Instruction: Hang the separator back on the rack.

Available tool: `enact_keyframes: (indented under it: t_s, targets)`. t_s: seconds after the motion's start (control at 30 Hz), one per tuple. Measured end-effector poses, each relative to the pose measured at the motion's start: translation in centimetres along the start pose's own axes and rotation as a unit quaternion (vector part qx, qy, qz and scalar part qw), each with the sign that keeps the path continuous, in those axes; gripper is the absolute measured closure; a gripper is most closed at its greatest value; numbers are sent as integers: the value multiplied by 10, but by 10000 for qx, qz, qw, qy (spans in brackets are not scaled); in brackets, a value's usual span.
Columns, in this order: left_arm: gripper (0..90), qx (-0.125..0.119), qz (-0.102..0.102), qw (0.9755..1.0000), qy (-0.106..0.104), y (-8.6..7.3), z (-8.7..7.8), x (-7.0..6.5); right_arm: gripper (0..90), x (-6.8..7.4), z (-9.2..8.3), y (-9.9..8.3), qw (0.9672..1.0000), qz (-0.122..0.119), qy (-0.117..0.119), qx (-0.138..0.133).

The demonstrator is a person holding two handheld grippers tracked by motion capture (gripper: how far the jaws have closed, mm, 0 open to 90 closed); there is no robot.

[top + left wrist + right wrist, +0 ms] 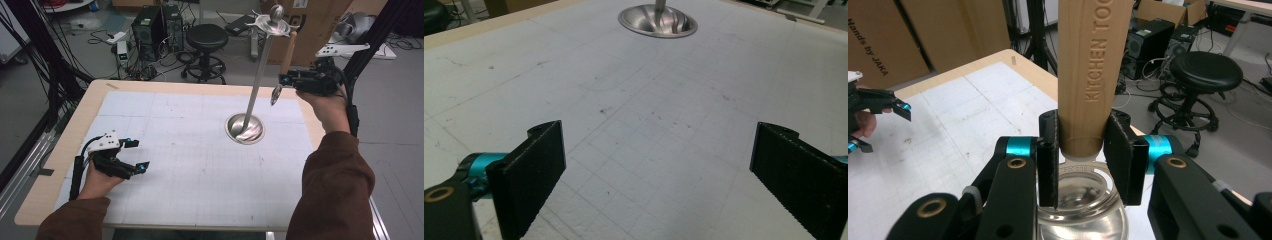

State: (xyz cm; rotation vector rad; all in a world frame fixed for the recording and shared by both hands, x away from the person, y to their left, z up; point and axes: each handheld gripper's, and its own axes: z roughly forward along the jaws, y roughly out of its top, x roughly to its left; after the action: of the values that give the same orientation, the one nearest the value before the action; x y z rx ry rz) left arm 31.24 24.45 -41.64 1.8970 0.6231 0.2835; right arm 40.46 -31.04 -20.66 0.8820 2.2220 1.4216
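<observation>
We see our right gripper [292, 80] raised above the table's [60, 150] far right edge, its jaws clamped on a wooden-handled kitchen tool [286, 60] that hangs beside a tall metal stand [257, 80]. The stand's round base [245, 128] sits on the white mat [190, 165]. Our left gripper [136, 155] rests low at the mat's near left, jaws apart.

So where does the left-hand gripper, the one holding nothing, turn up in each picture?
High view: left gripper at bottom left, fingers apart.
Left gripper view: its own two black fingers rise from the bottom corners.
Right gripper view: the same gripper, small, at the far left edge.
Shared landmark: the white gridded mat beneath it.
</observation>
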Motion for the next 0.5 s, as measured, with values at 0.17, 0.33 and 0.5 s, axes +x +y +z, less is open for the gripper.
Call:
enact_keyframes:
  t_s: [0.17,0.33,0.5]
  targets:
    - [83,-4,1,10000,0,0,0,0,685,0,1,0,10000,-9,-6,19]
    - [83,-7,0,10000,1,0,0,0,684,0,3,0,10000,-5,-25,42]
    - [83,-42,11,10000,-13,1,-1,0,683,0,7,0,9999,3,-31,107]
